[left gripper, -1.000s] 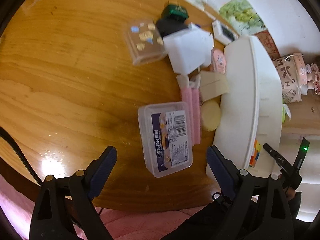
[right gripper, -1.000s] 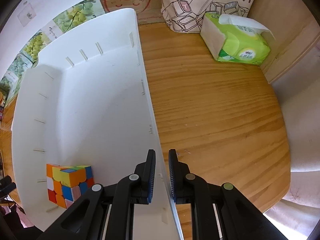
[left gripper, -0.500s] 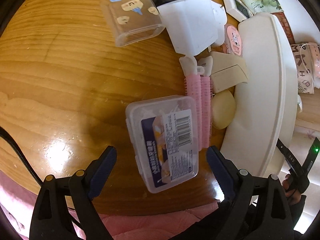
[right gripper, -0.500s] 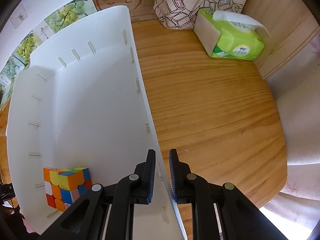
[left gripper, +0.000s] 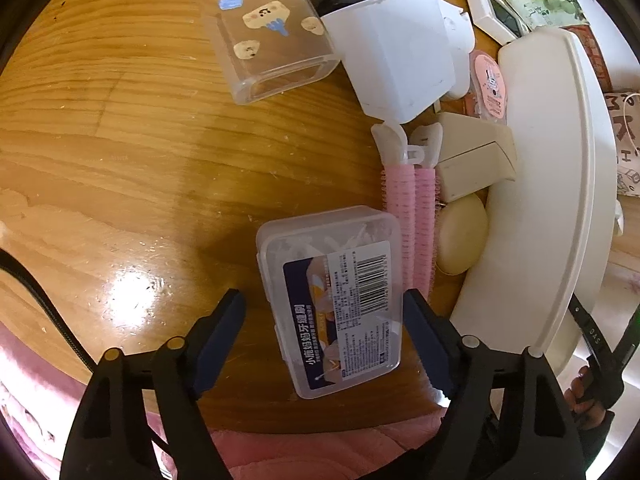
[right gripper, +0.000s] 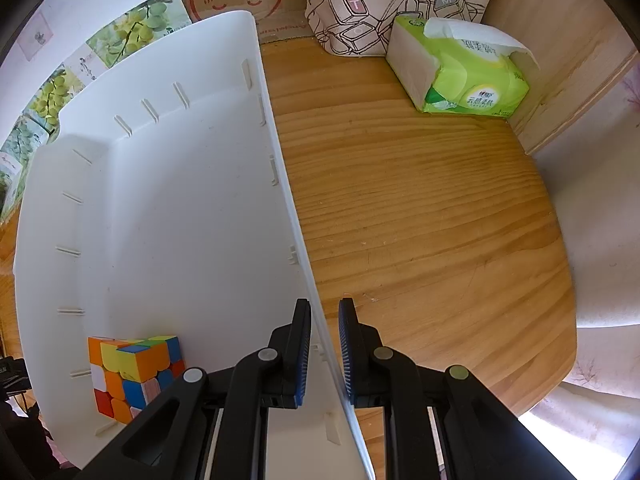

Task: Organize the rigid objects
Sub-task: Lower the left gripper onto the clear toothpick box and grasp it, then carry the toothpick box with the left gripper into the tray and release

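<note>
So the left gripper (left gripper: 324,320) has its jaws spread wide, straddling a clear plastic box (left gripper: 332,300) with a barcode label that lies flat on the wooden desk (left gripper: 120,160); the right jaw looks to be right at the box's edge, the left one is clearly apart from it, so nothing's gripped yet. Just beside the box are two pink hair rollers (left gripper: 408,216), then a cream oval soap-looking thing (left gripper: 462,240) and a beige wedge-shaped box (left gripper: 472,160), both up against the outside of the white bin (left gripper: 560,160); further back there's a clear container with cartoon stickers (left gripper: 272,36) and a white cube-ish block (left gripper: 396,52).

Right gripper (right gripper: 324,344) has its jaws nearly closed around the bin's thin side wall (right gripper: 280,184), pinching it or close to it; a Rubik's cube (right gripper: 134,372) sits in the near corner inside; a green tissue pack (right gripper: 464,68) is well off on the desk.
</note>
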The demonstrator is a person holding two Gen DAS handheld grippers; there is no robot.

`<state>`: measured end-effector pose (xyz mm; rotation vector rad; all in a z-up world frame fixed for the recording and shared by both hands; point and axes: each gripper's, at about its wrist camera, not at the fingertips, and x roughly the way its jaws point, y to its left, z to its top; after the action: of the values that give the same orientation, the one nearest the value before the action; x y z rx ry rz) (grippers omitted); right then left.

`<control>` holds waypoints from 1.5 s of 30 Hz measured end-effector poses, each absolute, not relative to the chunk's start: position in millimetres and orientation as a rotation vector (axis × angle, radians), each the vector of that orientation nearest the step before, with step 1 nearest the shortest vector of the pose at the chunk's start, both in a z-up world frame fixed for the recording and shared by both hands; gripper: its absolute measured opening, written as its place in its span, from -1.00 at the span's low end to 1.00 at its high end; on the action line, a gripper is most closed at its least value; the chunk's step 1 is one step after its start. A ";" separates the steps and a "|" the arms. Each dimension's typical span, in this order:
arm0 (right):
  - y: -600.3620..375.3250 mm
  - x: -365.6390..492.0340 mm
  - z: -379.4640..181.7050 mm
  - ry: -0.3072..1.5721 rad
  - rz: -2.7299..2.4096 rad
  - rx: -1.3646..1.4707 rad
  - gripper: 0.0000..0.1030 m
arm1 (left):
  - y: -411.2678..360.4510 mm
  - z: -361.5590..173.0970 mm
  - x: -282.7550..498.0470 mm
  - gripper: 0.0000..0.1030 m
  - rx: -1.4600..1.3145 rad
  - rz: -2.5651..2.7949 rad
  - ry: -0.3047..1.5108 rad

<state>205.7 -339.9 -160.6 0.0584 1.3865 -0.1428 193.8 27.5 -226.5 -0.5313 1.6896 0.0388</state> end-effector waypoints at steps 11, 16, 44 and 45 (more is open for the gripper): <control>-342.5 205.3 -162.2 1.388 -0.107 0.053 -0.76 | 39.5 -227.1 183.0 0.34 -0.567 0.115 1.674; -344.7 207.1 -163.8 1.395 -0.064 0.051 -0.81 | 37.3 -222.0 166.1 0.34 -0.532 0.156 1.647; -337.2 206.5 -169.5 1.433 0.202 -0.099 -0.95 | -41.8 -51.6 159.3 0.34 -0.288 0.170 1.129; -336.6 206.1 -169.5 1.433 0.212 -0.108 -0.94 | -47.4 -49.2 160.3 0.34 -0.282 0.157 1.120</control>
<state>206.1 -336.6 -169.5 -0.1077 1.4327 0.2125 160.3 -47.4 -49.2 -0.2817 1.1197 0.1569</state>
